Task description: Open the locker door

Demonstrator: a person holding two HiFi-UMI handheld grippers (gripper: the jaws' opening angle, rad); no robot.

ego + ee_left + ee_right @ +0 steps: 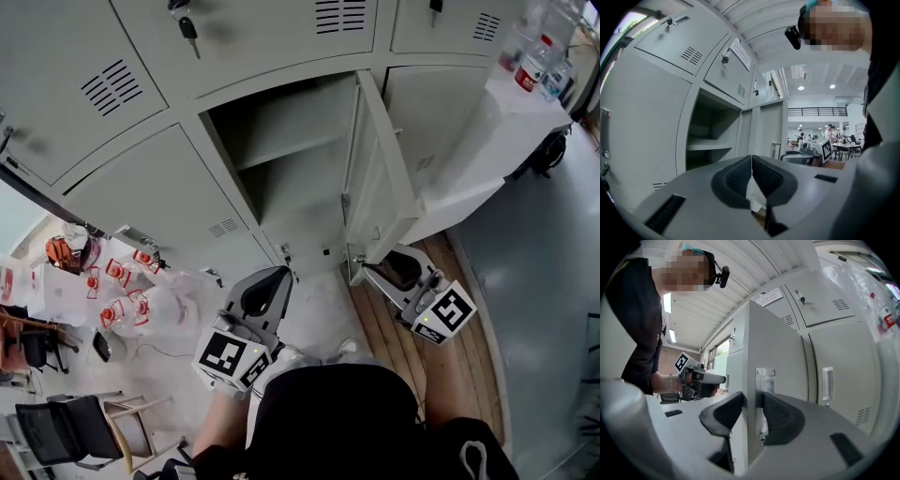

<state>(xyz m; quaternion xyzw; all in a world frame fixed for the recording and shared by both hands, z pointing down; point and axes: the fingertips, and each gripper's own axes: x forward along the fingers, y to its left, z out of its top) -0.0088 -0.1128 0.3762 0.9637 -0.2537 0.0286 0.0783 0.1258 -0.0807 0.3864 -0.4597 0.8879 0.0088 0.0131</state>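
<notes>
Left hand-held gripper [752, 160] noted closed, empty, kept low beside locker, judged clear of door swing. Right hand-held gripper [752, 401] set astride free edge of locker door [382, 159]; jaws apart, pads judged unclamped. Door found wide open, compartment [281, 178] exposed.

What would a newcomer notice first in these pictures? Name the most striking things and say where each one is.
The open locker door strikes first, swung out from the grey lockers at the middle of the head view, baring a compartment with one shelf. Its free edge stands between the jaws of the right gripper; the left gripper, shut and empty, is off to its left.
</notes>
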